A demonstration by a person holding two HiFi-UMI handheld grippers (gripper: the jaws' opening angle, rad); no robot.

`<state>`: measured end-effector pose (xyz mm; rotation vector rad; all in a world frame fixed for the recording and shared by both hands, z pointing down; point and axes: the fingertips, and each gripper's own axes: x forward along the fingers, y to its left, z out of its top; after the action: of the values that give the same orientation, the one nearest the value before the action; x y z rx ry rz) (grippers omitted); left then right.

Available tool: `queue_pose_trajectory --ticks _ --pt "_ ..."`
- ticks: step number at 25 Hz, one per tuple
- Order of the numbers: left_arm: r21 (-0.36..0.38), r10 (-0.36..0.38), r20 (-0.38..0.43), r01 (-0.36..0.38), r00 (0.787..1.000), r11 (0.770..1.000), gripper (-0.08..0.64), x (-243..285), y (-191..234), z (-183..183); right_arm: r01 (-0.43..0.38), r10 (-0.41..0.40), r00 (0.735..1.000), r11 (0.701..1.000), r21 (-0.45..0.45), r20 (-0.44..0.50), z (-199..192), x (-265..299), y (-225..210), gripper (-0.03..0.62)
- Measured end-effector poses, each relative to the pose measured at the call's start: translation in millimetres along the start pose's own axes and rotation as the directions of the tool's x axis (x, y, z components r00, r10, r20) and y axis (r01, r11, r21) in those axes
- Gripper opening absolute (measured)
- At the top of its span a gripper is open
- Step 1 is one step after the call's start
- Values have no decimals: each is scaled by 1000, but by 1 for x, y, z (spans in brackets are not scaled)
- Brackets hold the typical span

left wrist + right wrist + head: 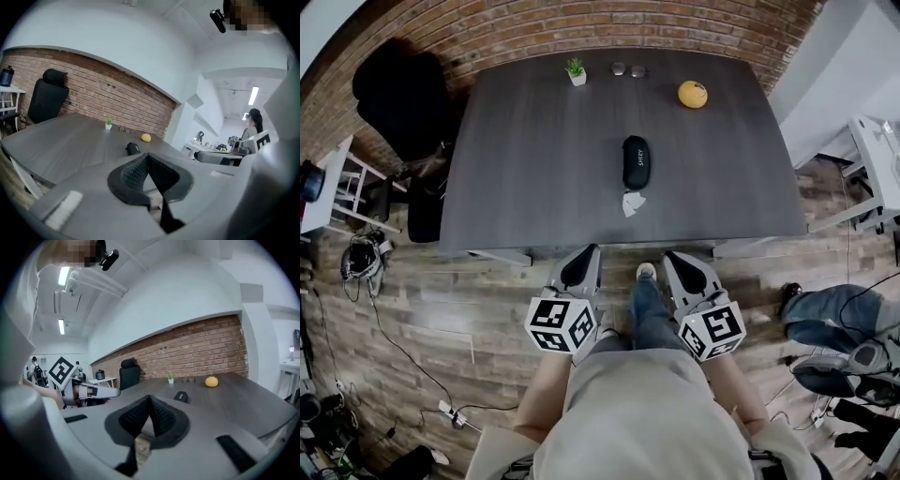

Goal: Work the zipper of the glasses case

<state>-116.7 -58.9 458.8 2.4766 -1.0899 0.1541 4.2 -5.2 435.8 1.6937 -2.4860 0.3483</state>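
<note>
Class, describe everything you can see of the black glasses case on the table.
The glasses case is a black oblong with rounded ends and white lettering on top, seemingly shut. It lies flat near the middle of the dark table, lengthwise away from the person. A white scrap lies at its near end; contact unclear.

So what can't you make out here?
- Zipper on the black oval glasses case: too small in the head view, tiny in both gripper views.
- White print on it: too small to read, head view.
- Small white crumpled scrap beside it: too small to identify, head view.
- Two small grey lumps: too small, every view.
</note>
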Motion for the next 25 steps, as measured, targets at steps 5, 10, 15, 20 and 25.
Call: queue_pose_trajectory --ticks 5,10,15,20,25 --pt "17 -6 20 6 1000 1000 9 -51 -16 -14 22 -21 999 999 -26 37 -3 -45 39 4" --pt "20 -42 -10 42 999 999 9 -86 -33 -25 27 -23 997 999 -47 77 6 -73 67 3" --pt "41 -57 2 57 998 998 9 -107 -48 -20 26 -16 993 996 -84 121 26 -88 86 3" --pt "45 -62 30 61 998 997 9 -117 -53 -14 22 -8 989 995 -100 147 37 -95 99 3" --pt "33 -65 46 64 997 997 9 -118 -53 -11 22 -6 989 994 -106 149 37 -96 101 3"
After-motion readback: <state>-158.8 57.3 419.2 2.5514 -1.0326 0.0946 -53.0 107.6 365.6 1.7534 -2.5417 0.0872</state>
